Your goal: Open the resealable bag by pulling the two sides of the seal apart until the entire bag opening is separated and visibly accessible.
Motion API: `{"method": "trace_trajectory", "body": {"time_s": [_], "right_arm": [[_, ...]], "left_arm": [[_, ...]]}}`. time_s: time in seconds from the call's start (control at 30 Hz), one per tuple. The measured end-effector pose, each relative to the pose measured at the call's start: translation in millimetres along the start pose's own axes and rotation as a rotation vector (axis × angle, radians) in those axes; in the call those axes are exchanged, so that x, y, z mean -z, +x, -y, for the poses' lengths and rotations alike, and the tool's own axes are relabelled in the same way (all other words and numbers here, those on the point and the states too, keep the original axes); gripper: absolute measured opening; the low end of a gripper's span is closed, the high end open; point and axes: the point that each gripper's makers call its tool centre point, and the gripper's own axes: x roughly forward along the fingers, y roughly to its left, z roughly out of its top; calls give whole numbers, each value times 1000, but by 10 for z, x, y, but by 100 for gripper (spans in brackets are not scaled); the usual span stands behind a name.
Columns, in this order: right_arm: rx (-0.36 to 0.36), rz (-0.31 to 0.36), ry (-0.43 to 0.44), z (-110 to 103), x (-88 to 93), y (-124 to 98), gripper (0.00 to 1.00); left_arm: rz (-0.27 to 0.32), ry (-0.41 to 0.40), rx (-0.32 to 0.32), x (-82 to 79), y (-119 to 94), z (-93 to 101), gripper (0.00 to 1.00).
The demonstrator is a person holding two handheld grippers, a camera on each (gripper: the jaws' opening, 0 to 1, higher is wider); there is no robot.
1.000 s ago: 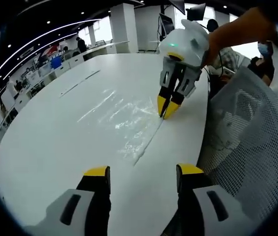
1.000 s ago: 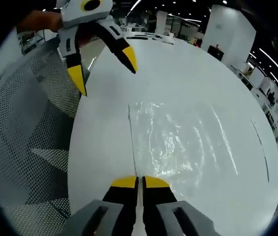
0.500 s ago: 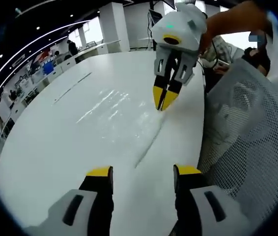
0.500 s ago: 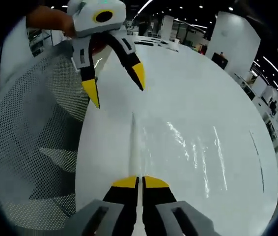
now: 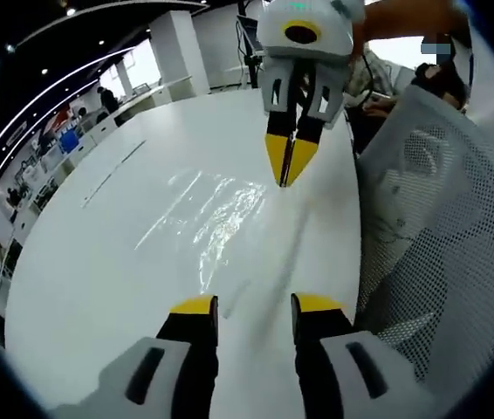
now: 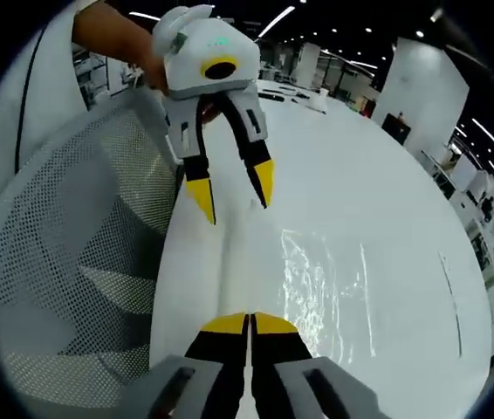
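Right gripper (image 5: pixel 287 171) clamped on bag (image 5: pixel 216 209) seal edge, left gripper (image 6: pixel 232 199) spread and empty; best pinch the opposite lip squarely before pulling apart over worktop (image 5: pixel 99 253).

Clear bag (image 5: pixel 216 209) on white table (image 5: pixel 99 253)

Bag (image 5: pixel 216 209) on table (image 5: pixel 90 253), btwn grippers; chair (image 5: pixel 430 227) beside table.

Clear bag (image 5: pixel 216 214) edges hard to make out vs white table (image 5: pixel 99 253); can't tell if seal's parted.
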Motion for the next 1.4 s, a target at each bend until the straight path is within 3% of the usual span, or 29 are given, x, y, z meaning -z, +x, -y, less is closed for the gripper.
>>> {"method": "trace_trajectory", "body": {"time_s": [0.17, 0.3, 0.4, 0.67, 0.87, 1.0, 1.4], "right_arm": [[-10, 2, 2, -25, 3, -17, 0], [-4, 8, -4, -27, 1, -40, 0], [-4, 3, -3, -28, 21, -58, 0], [-2, -1, 70, 32, 22, -88, 0], [11, 3, 32, 41, -3, -41, 0], [16, 20, 26, 13, -69, 15, 6], [12, 96, -6, -41, -419, 197, 8]], "left_arm": [[-33, 61, 11, 30, 62, -37, 18], [-23, 78, 11, -8, 69, -65, 13], [-25, 98, 14, -23, 70, -68, 2], [-25, 116, 36, -66, 70, -33, 0], [7, 150, 38, -134, 43, -27, 0], [9, 159, 39, -128, 38, -31, 0], [0, 159, 47, -124, 51, -18, 0]]}}
